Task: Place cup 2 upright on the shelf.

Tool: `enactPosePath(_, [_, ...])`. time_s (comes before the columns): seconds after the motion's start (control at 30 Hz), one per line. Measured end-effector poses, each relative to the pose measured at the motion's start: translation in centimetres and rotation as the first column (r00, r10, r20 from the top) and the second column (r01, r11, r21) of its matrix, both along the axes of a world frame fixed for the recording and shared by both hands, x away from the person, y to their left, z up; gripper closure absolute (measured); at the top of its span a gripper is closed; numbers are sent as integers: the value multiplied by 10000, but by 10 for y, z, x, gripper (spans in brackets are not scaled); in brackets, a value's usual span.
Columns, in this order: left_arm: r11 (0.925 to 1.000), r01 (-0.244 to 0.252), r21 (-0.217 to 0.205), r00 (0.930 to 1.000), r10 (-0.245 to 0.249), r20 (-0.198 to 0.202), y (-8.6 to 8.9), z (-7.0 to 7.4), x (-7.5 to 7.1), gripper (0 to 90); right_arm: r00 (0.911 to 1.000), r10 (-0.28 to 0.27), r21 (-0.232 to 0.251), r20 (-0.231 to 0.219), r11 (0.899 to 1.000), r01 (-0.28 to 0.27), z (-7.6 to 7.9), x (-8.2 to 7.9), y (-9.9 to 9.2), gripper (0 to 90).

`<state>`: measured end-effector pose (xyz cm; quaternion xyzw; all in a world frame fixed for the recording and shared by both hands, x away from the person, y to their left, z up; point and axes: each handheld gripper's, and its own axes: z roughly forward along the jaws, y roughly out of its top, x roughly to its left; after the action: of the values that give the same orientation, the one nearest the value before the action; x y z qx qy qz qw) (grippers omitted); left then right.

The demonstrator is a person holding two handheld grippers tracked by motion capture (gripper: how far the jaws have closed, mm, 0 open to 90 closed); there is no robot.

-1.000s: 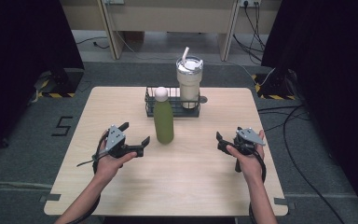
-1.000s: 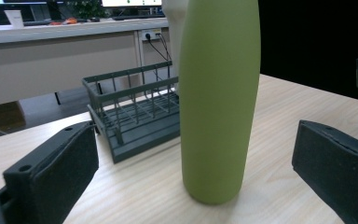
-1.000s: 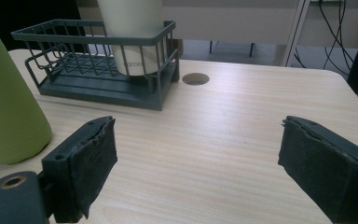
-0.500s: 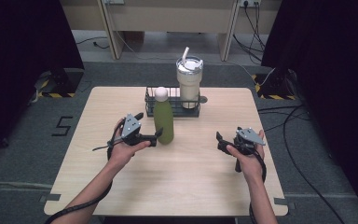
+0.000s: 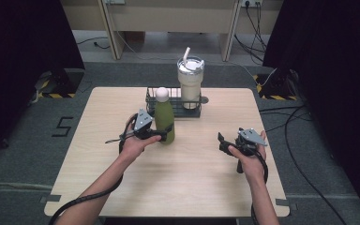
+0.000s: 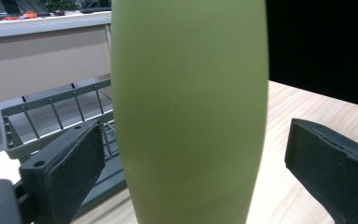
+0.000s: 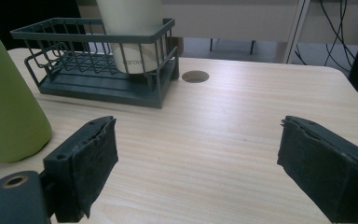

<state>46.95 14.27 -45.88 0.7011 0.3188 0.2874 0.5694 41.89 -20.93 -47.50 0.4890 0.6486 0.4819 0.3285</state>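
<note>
In the left gripper view the green bottle (image 6: 189,112) is cut off at top and bottom, and it hides most of the wire basket (image 6: 51,116). In the right gripper view the tumbler (image 7: 130,28) loses its upper part, its printed lettering perhaps too small to read.

A green bottle (image 5: 164,118) with a pale cap stands upright on the table (image 5: 98,154), just in front of a dark wire basket (image 5: 155,96). A cream tumbler (image 5: 190,84) with a straw stands in the basket's right end. The left tool (image 5: 161,134) reaches the bottle's lower body, its jaws having just been closing around it. The right tool (image 5: 222,142) rests well to the bottle's right, above bare table.
</note>
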Motion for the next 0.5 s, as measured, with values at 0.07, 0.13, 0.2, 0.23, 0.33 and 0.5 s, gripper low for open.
enactPosePath(0.07, [10000,-29,-54,10000,28,-42,-2,-1,3,59,10000,0,5,4,10000,0,0,0,0,119])
enactPosePath(0.13, [9999,-11,-111,10000,10,-9,-3,0,6,78,10000,4,-7,10,10000,-4,0,0,0,120])
enactPosePath(0.2, [10000,20,-75,10000,-20,47,-5,0,7,112,10000,-3,5,1,10000,3,0,0,-1,120])
enactPosePath(0.23, [10000,38,-86,10000,-37,47,-5,0,8,142,10000,-26,3,-13,10000,26,0,0,-1,120])
enactPosePath(0.33, [9999,8,-129,9999,-6,121,-5,-1,8,185,10000,-15,-6,12,10000,15,0,0,-2,120])
enactPosePath(0.5, [9996,-74,-269,9998,79,191,-5,-2,7,204,10000,-75,20,-58,10000,75,-1,0,-2,121])
